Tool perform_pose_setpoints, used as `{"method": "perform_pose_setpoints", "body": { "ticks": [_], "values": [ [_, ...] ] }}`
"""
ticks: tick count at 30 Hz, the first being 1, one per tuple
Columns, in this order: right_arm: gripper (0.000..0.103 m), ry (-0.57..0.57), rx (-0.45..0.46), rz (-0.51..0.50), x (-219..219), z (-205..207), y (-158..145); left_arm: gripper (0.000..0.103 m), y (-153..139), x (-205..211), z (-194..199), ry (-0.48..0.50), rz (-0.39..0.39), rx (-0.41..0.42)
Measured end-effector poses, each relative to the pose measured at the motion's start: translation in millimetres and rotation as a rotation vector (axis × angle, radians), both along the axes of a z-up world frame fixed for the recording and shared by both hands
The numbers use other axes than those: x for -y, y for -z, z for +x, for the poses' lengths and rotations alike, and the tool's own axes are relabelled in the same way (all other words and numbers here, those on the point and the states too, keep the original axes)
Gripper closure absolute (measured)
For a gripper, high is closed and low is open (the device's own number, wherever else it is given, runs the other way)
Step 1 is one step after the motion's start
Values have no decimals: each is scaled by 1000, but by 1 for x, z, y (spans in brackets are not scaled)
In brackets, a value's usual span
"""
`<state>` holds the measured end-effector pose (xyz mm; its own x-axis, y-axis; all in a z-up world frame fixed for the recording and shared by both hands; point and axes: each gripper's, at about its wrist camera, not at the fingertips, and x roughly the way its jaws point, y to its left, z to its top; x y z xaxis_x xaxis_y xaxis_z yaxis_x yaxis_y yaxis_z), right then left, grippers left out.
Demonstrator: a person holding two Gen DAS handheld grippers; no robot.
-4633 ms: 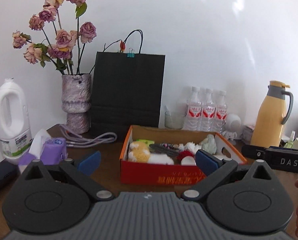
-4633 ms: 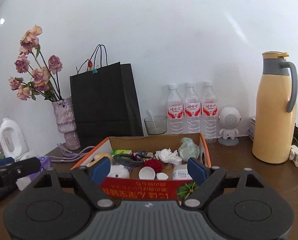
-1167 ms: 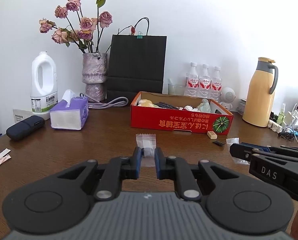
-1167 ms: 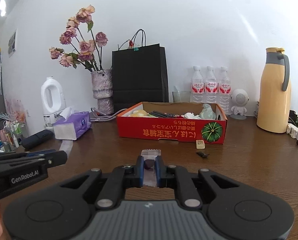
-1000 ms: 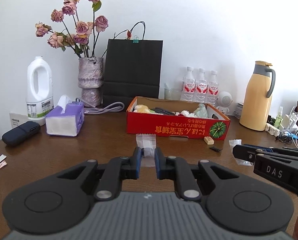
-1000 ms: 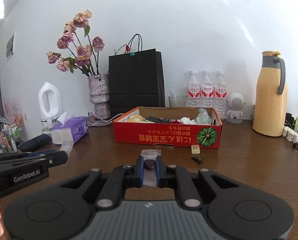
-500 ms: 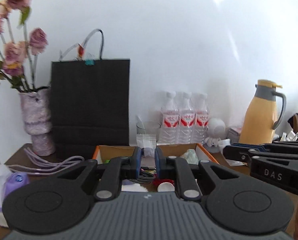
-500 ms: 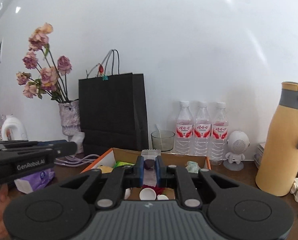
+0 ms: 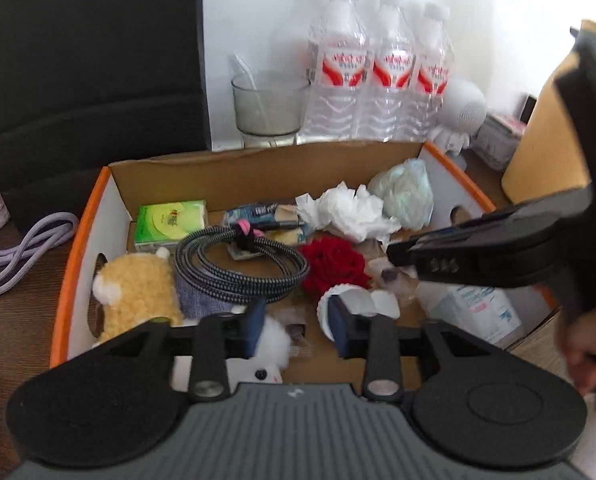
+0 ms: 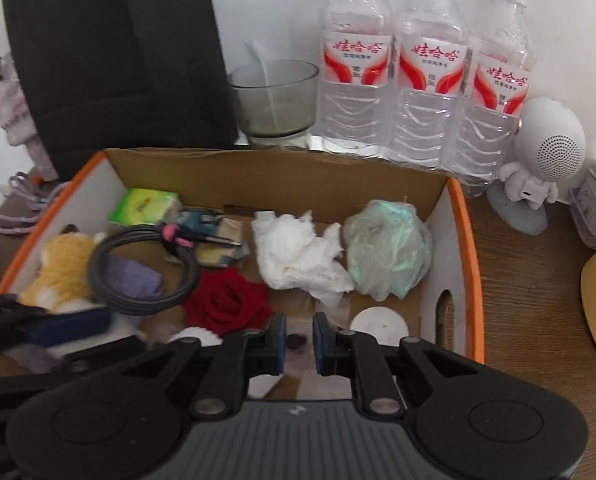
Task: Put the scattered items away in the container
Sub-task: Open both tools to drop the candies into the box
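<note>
The orange-rimmed cardboard box [image 9: 266, 168] holds a yellow plush toy [image 9: 136, 288], a coiled cable [image 9: 238, 264], a red flower [image 9: 333, 266], crumpled tissue [image 9: 349, 212] and other items. My left gripper [image 9: 298, 320] hangs over the box's near side, jaws apart and empty; a clear bag [image 9: 294, 322] lies below it. My right gripper [image 10: 299, 338] is over the box [image 10: 467, 248], jaws slightly apart, with a small clear bag holding a dark bit [image 10: 296, 340] between them. The right gripper also shows in the left wrist view [image 9: 393, 256].
Behind the box stand a black paper bag [image 9: 90, 60], a glass [image 9: 268, 108] and three water bottles [image 9: 381, 68]. A white speaker figure [image 10: 545, 156] and a yellow flask [image 9: 545, 128] are to the right. A purple cable [image 9: 22, 244] lies left.
Both grippers moved forward and tilted down over the box. The left jaws opened and let go of the clear bag. The right jaws have parted slightly around its small bag.
</note>
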<state>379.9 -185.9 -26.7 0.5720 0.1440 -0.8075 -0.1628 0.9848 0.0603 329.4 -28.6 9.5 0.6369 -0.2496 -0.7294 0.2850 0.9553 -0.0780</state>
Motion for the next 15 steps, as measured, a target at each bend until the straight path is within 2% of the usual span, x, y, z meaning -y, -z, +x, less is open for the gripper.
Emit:
{"method": "perform_pose_setpoints", "body": {
  "ticks": [2,3,5,6,7,8,10,12,15],
  "values": [
    [67,26,8,19,5,-2,-6,61,-17,-4,-1,-9,-24,4],
    [65,27,16,33,7,-5,-12,60,-25,-6,-2,-17,-24,10],
    [62,22,27,49,11,-13,-27,46,-40,-9,-7,-48,-17,14],
    [54,18,33,51,12,-18,-35,35,-46,-10,-9,-68,-11,7],
    [49,16,40,48,13,-24,-43,30,-49,-12,-12,-93,0,-6],
    [41,19,46,40,14,-30,-51,28,-52,-13,-16,-119,18,-22],
    [37,31,57,27,17,-44,-65,23,-56,-15,-27,-164,58,-34],
    [34,47,63,30,21,-60,-75,17,-61,-17,-46,-197,91,12],
    [30,56,115,45,23,-94,-84,1,-68,-19,-88,-232,113,176]
  ]
}}
